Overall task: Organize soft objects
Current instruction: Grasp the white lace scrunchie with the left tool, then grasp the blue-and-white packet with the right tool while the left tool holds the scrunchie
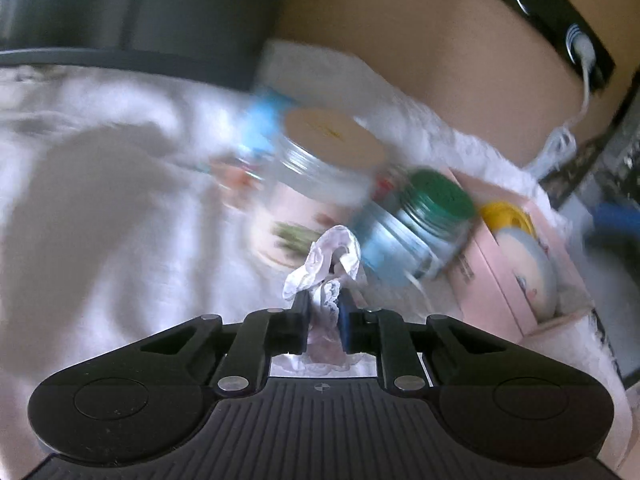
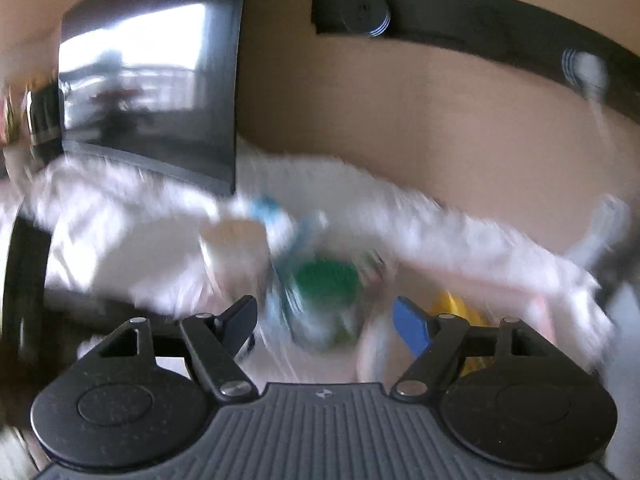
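My left gripper (image 1: 324, 304) is shut on a small white lace cloth (image 1: 326, 258) that sticks up crumpled between the fingers and hangs below them. It is held above a white cloth-covered surface (image 1: 120, 200), in front of a clear jar with a beige lid (image 1: 320, 160) and a jar with a green lid (image 1: 424, 208). My right gripper (image 2: 326, 320) is open and empty. It hovers above the green-lidded jar (image 2: 326, 280), which is blurred by motion.
A pink box (image 1: 516, 280) at the right holds a yellow item (image 1: 506, 210) and a pale round object. A blue-capped bottle (image 1: 264, 120) stands behind the jars. A dark screen (image 2: 152, 80) stands at the back left before a tan wall.
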### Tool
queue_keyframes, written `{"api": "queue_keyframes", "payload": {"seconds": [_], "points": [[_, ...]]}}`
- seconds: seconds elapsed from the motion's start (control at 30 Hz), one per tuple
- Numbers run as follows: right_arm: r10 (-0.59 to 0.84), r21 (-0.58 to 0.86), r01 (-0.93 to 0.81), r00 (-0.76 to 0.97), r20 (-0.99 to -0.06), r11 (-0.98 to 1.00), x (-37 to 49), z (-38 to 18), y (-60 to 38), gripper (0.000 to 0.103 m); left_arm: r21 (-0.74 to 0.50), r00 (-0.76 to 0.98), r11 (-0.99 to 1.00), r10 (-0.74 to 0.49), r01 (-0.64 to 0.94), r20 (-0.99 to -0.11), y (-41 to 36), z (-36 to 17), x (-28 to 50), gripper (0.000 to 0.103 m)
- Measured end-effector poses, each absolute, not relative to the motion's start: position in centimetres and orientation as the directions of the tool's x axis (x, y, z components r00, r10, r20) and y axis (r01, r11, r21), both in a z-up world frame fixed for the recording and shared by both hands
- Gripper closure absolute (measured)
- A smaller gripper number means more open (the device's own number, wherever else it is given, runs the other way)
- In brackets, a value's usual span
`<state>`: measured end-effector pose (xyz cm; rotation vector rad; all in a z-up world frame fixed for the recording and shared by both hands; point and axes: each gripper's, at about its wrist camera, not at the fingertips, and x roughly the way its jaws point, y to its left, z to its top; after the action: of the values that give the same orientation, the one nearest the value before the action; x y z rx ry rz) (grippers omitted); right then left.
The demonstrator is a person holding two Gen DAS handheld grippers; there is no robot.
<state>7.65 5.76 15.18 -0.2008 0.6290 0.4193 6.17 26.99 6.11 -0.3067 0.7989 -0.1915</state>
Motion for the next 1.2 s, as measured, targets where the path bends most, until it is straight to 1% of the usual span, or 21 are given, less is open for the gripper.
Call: {"api": "queue_keyframes", "payload": {"seconds": [0.1,0.17,0.27,0.37,0.43,0.53,0.63,0.7,0.73,0.8,0.83,0.87,0.93,1.03,1.1,1.13,1.17,1.2], "points": [[0.396,0.061,-0.474,0.652,-0.646,0.878,13.7,17.2,8.5,0.022,-0.362,0.720,0.932,-0.245,-0.009,-0.649,30.8,7.5,5.7,0.086],[0.422,0.106,-0.494,0.591,-0.687,0.863,17.6,17.0,10.5,0.021,-0.380,0.743,0.924,-0.220,-0.049,-0.632,33.6,8.3,5.2,0.086],[0.401,0.164,-0.461,0.481,-0.779,0.872,23.8,14.8,13.3,0.021,-0.424,0.770,0.901,-0.207,-0.090,-0.604,37.0,8.9,4.5,0.086],[0.364,0.204,-0.389,0.396,-0.843,0.898,28.8,11.7,15.0,0.021,-0.450,0.783,0.886,-0.202,-0.110,-0.589,39.5,8.9,4.0,0.086],[0.339,0.210,-0.359,0.349,-0.873,0.910,30.5,9.7,16.0,0.021,-0.459,0.784,0.880,-0.198,-0.122,-0.588,40.8,8.6,3.9,0.085],[0.293,0.180,-0.343,0.312,-0.904,0.922,32.4,7.2,17.3,0.021,-0.464,0.777,0.874,-0.193,-0.141,-0.600,42.0,8.1,4.2,0.085],[0.313,0.211,-0.336,0.285,-0.906,0.918,33.1,5.7,17.7,0.012,-0.470,0.757,0.868,-0.197,-0.161,-0.623,42.9,6.8,4.7,0.086],[0.312,0.211,-0.333,0.288,-0.905,0.919,33.1,5.6,17.8,0.012,-0.474,0.741,0.864,-0.205,-0.171,-0.640,43.1,6.1,5.0,0.085],[0.310,0.204,-0.341,0.290,-0.905,0.918,32.8,5.8,17.9,0.018,-0.475,0.734,0.863,-0.209,-0.173,-0.646,43.1,5.9,5.2,0.086],[0.327,0.205,-0.376,0.296,-0.897,0.904,32.4,6.7,17.7,0.050,-0.481,0.728,0.861,-0.221,-0.167,-0.649,43.0,5.8,5.7,0.086],[0.345,0.216,-0.387,0.301,-0.889,0.896,32.2,7.6,17.4,0.082,-0.484,0.728,0.860,-0.227,-0.162,-0.647,43.1,5.7,6.0,0.086],[0.358,0.229,-0.382,0.310,-0.881,0.895,31.9,8.6,16.9,0.091,-0.485,0.729,0.861,-0.232,-0.154,-0.644,43.0,5.9,6.4,0.086],[0.384,0.260,-0.361,0.332,-0.861,0.895,31.3,10.3,15.7,0.103,-0.485,0.736,0.865,-0.243,-0.132,-0.632,42.7,6.7,7.2,0.086],[0.398,0.265,-0.368,0.358,-0.845,0.891,30.3,12.3,14.2,0.102,-0.485,0.748,0.870,-0.261,-0.091,-0.609,41.9,8.2,8.3,0.086],[0.391,0.257,-0.364,0.366,-0.845,0.895,29.7,12.4,13.6,0.101,-0.483,0.754,0.873,-0.273,-0.067,-0.597,41.3,8.9,8.9,0.086],[0.392,0.258,-0.363,0.366,-0.844,0.895,29.5,12.2,13.3,0.096,-0.486,0.755,0.872,-0.281,-0.055,-0.592,41.0,9.0,9.1,0.085],[0.393,0.264,-0.357,0.360,-0.846,0.896,29.6,12.0,12.8,0.079,-0.493,0.752,0.869,-0.295,-0.046,-0.589,40.8,9.0,9.5,0.085],[0.389,0.273,-0.336,0.355,-0.850,0.902,29.7,11.7,12.3,0.065,-0.511,0.744,0.859,-0.314,-0.042,-0.589,40.6,8.8,9.8,0.085]]}}
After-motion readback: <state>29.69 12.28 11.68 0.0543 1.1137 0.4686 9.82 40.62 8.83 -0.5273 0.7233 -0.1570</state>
